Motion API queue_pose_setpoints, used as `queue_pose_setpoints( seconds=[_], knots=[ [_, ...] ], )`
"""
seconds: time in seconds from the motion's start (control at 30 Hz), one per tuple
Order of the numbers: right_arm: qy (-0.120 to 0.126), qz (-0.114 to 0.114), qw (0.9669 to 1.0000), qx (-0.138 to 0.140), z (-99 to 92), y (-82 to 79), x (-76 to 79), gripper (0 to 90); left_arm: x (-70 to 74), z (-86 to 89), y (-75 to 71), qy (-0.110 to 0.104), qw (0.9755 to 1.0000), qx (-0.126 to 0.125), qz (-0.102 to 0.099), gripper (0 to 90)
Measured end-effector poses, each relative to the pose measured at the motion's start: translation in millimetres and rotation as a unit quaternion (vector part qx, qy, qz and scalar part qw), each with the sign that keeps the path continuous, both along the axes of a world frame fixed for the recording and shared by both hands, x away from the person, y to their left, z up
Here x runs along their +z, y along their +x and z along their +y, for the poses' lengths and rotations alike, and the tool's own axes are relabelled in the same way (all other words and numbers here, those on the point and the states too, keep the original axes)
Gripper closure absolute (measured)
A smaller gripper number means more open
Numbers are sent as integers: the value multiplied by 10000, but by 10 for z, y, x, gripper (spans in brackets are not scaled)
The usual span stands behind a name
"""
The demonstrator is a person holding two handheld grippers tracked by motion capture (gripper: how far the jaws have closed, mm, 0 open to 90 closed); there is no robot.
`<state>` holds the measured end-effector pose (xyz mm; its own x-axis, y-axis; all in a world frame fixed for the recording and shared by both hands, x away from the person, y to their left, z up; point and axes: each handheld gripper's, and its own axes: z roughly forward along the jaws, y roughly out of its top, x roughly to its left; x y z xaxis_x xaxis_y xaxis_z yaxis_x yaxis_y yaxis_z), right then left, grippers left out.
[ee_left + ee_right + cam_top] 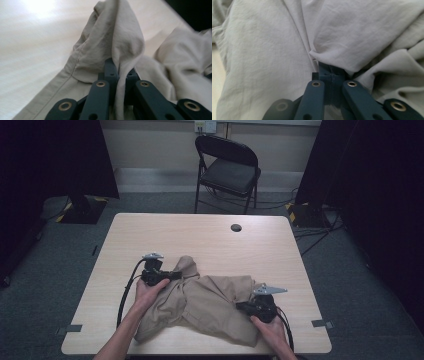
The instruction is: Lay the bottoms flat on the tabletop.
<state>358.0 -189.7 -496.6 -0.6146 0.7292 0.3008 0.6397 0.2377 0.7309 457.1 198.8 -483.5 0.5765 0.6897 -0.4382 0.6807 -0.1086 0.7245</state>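
Grey carpet surrounds a pale wood desk point(210, 240) in the high view, with a black folding chair point(227, 170) beyond its far edge, dark curtains at both sides and cables trailing over the floor at the right. A round dark hole point(236, 227) sits near the desk's far edge. A crumpled tan cloth point(205, 305) lies on the near half of the desk. The left claw point(172, 275) is at the cloth's far left corner, the right claw point(242, 307) at its right side, each held in a hand coming in from the bottom.

From the left gripper view, the left claw point(119, 72) is closed on a raised fold of the cloth point(112, 37), which stands up between its jaws; bright bare desk point(27, 45) lies to the left.

From the right gripper view, the right claw point(330, 72) is closed, pinching a bunch of the cloth point(352, 35), whose creases run out from the grip. A sliver of desk point(215, 70) shows at the left edge.
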Motion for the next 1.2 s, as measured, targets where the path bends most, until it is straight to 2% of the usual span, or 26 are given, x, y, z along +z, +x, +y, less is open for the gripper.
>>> queue_pose_setpoints(
  seconds=[0.07, 0.17, 0.27, 0.3, 0.4, 0.5, 0.57, 0.63, 0.67, 0.7, 0.77, 0.8, 0.87, 0.97, 1.07, 1.13, 1.2],
  knots=[
    [-26, -34, 9999, -119, 44, 108, 0, 900, 31, 54, 25, -125, 9998, 138, -89, 861],
    [-112, -142, 9992, -363, 118, 287, 2, 900, 133, 104, 44, -116, 9995, 201, -213, 861],
    [-167, -214, 9985, -484, 196, 466, 7, 900, 269, 116, -2, -274, 9987, 150, -409, 861],
    [-196, -224, 9982, -517, 215, 521, 14, 900, 306, 113, -35, -266, 9986, 101, -444, 861],
    [-76, -258, 9983, -520, 237, 616, 92, 900, 425, 82, -162, -271, 9976, -70, -632, 861],
    [119, -450, 9978, -474, 228, 570, 266, 900, 611, 74, -332, -524, 9941, -267, -915, 860],
    [210, -619, 9970, -407, 208, 489, 402, 900, 721, 63, -459, -527, 9919, -418, -1077, 861],
    [355, -804, 9956, -323, 178, 381, 557, 900, 795, 55, -591, -508, 9904, -547, -1165, 860],
    [418, -912, 9946, -283, 160, 321, 631, 900, 795, 55, -591, -508, 9904, -547, -1165, 860],
    [458, -982, 9938, -236, 139, 241, 715, 900, 838, 67, -732, -686, 9885, -641, -1184, 860],
    [524, -1091, 9925, -174, 100, 123, 808, 900, 849, 64, -860, -683, 9874, -741, -1224, 859],
    [539, -1120, 9922, -126, 81, 60, 844, 900, 842, 53, -932, -585, 9872, -807, -1245, 859],
    [517, -1147, 9920, -66, 45, -75, 873, 900, 794, 34, -1062, -536, 9869, -924, -1207, 859],
    [481, -1014, 9937, -12, -20, -259, 776, 900, 629, 5, -1265, -509, 9876, -1107, -992, 858],
    [404, -682, 9968, -18, -107, -400, 546, 900, 377, -24, -1390, -239, 9896, -1284, -611, 858],
    [210, -384, 9990, -7, -133, -461, 347, 900, 193, -30, -1414, -96, 9908, -1310, -321, 856],
    [108, -150, 9998, -14, -154, -504, 166, 900, 46, -17, -1423, 96, 9906, -1343, -219, 855]
  ],
)
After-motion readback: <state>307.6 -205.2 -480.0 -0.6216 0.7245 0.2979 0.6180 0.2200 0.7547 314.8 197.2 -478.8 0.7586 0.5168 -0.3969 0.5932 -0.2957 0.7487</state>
